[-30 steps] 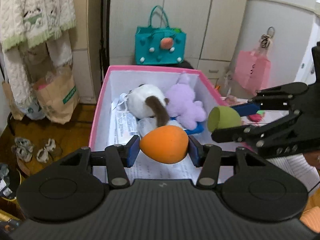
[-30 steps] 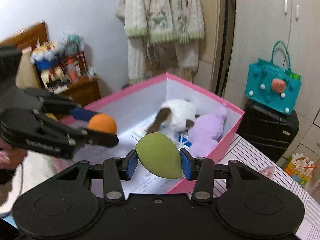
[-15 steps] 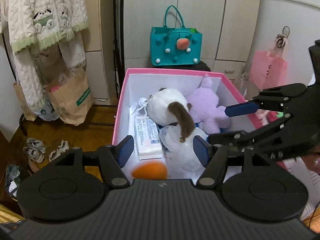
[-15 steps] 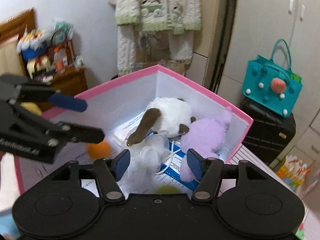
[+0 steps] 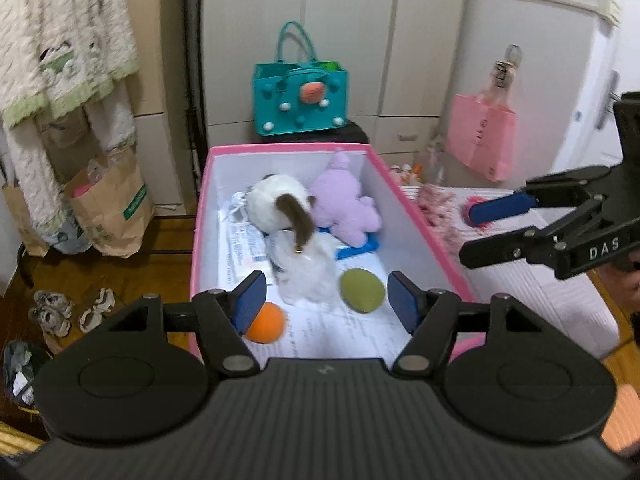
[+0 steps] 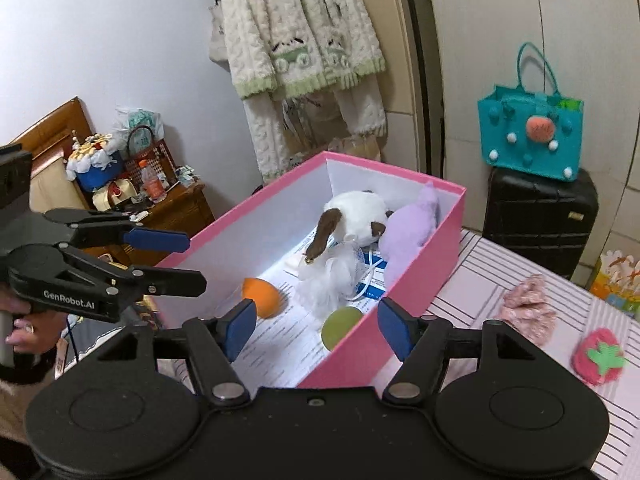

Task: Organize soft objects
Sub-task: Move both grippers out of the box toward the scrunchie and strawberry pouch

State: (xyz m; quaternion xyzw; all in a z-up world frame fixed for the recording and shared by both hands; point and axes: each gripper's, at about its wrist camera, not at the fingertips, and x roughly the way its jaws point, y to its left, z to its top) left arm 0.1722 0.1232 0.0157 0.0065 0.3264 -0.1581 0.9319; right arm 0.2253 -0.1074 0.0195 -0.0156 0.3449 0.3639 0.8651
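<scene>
An orange foam egg [image 5: 265,323] and a green foam egg [image 5: 362,290] lie loose on the papers at the near end of the pink box [image 5: 199,216]. Farther in are a white-and-brown plush dog [image 5: 280,204], a white fluffy toy [image 5: 308,276] and a purple plush [image 5: 344,208]. My left gripper [image 5: 326,300] hovers above the box's near end, jaws opening and nothing between them. In the right wrist view the orange egg [image 6: 262,298] and the green egg [image 6: 342,326] also lie free. My right gripper [image 6: 317,330] hangs over the box's near right wall [image 6: 400,300], jaws opening and empty.
A striped tablecloth [image 6: 500,280] right of the box carries a strawberry plush [image 6: 598,356] and a pink ruffled cloth [image 6: 528,312]. Behind stand a black suitcase [image 6: 540,216] with a teal bag [image 6: 532,136]. A paper bag [image 5: 112,208] and shoes [image 5: 52,312] are on the floor at left.
Both grippers have opened and let go: the orange and green eggs dropped from the jaws into the box. Both hands have drawn back and up from the box.
</scene>
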